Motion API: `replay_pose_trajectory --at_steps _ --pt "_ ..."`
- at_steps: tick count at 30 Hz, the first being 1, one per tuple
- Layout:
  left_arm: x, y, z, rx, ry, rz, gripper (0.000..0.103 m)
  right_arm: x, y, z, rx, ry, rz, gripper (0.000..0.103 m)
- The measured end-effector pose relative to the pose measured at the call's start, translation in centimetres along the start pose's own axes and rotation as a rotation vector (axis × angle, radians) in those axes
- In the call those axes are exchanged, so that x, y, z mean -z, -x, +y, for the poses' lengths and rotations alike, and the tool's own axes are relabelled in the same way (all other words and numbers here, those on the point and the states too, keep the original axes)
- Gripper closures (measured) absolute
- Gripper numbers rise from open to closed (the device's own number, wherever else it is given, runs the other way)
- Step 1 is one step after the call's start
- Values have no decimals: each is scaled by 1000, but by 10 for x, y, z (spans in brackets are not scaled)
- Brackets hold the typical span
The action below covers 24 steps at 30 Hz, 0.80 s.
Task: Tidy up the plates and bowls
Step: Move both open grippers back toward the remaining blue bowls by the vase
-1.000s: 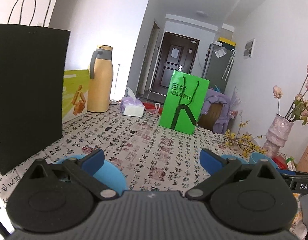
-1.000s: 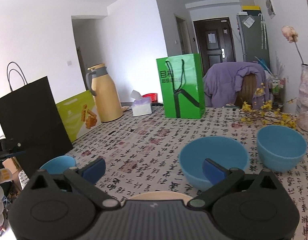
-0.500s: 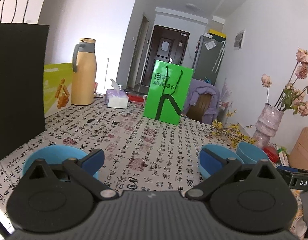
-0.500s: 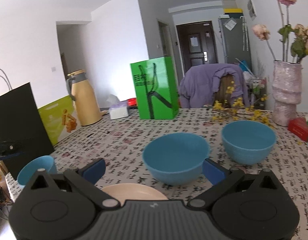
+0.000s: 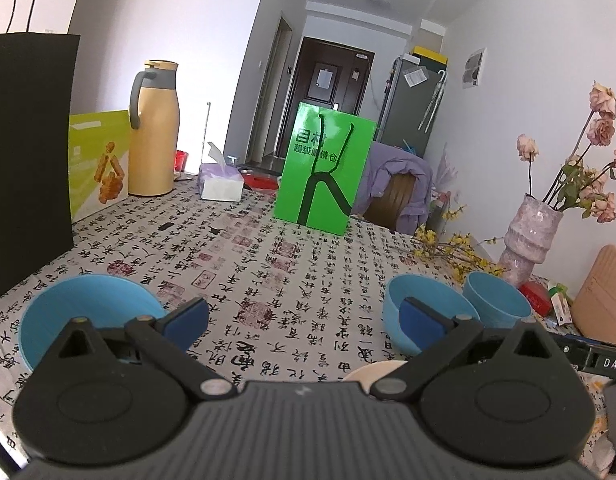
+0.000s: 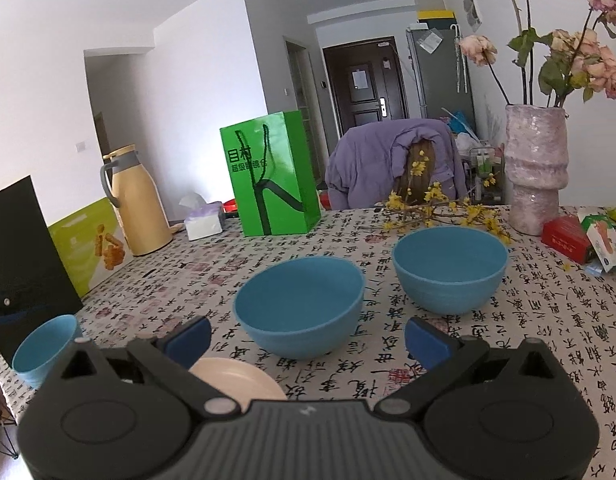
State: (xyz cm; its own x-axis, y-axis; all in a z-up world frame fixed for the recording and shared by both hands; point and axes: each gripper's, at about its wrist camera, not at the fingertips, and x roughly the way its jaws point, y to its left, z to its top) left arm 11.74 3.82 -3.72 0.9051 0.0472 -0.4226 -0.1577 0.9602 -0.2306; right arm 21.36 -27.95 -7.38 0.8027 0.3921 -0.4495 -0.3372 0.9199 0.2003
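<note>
On tablecloth, three blue bowls

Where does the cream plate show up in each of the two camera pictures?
Left wrist view: only the plate rim peeks out at lower centre-right, behind the left gripper, near its right finger.
Right wrist view: the plate sits at lower left of centre, just behind the right gripper, by its left finger.
Shared landmark: the green bag standing on the table.
</note>
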Motion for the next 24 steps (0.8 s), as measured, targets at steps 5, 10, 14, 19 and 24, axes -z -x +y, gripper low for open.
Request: replay_pose_trajectory --at_steps 5,10,14,19,24 --pt "-4 -7 -3 6 2 7 0 -4 -4 -6 1 8 5 0" --pt "-8 -19 -8 13 2 32 0 -10 -13 -7 7 30 21 0" --pt "-13 -26 -12 16 1 39 0 -17 -19 -5 4 51 39 0" --pt "-24 -35 -14 20 6 50 0 -26 -27 -4 -3 62 50 0" --pt "-28 -44 -17 13 -4 53 0 -33 -38 -3 -27 60 70 0"
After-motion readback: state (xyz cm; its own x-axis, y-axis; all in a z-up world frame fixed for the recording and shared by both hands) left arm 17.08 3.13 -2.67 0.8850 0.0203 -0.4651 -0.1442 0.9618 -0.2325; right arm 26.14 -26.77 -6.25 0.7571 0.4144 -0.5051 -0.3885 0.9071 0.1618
